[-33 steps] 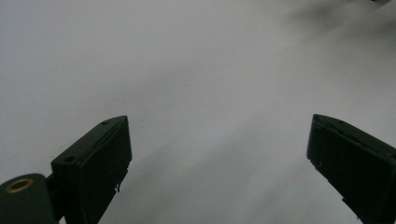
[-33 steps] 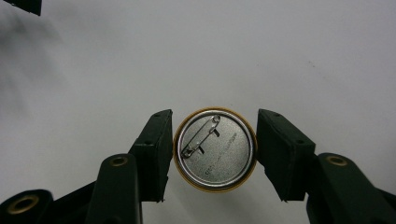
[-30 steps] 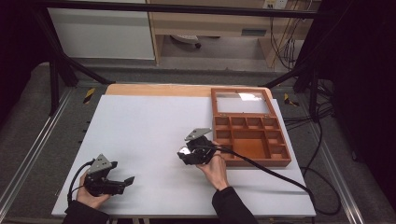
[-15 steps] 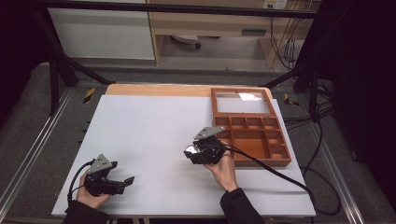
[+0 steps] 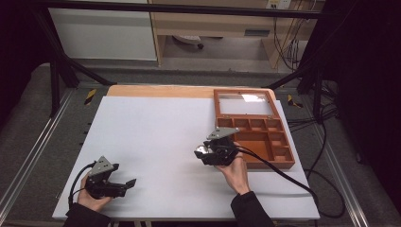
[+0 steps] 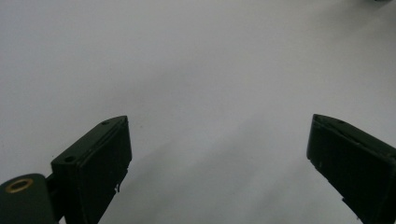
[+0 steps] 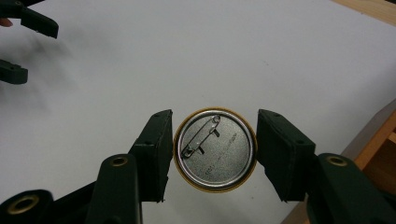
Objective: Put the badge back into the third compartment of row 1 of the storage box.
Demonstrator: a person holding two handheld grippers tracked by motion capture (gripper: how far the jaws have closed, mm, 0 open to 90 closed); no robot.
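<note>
A round pin badge [image 7: 215, 150] with a gold rim shows its silver back and safety pin in the right gripper view. My right gripper [image 7: 215, 133] is shut on it, one black pad against each side of the rim. From above, the right gripper [image 5: 204, 152] hovers over the white table sheet [image 5: 156, 132] with the badge [image 5: 202, 150] glinting at its tip, just left of the wooden box [image 5: 283, 163]. My left gripper [image 5: 126, 184] rests near the front left corner. Its jaws stand wide apart over bare white sheet in the left gripper view [image 6: 219, 144], with nothing between them.
The brown wooden box has several small compartments at its near half and a glass-lidded section [image 5: 246, 104] at the far half. A black cable [image 5: 283, 172] trails from the right gripper across the table's right front. Metal frame rails [image 5: 28, 156] border the table.
My right gripper has carried the badge to the right and slightly farther away, closer to the wooden box. The left gripper has stayed put.
</note>
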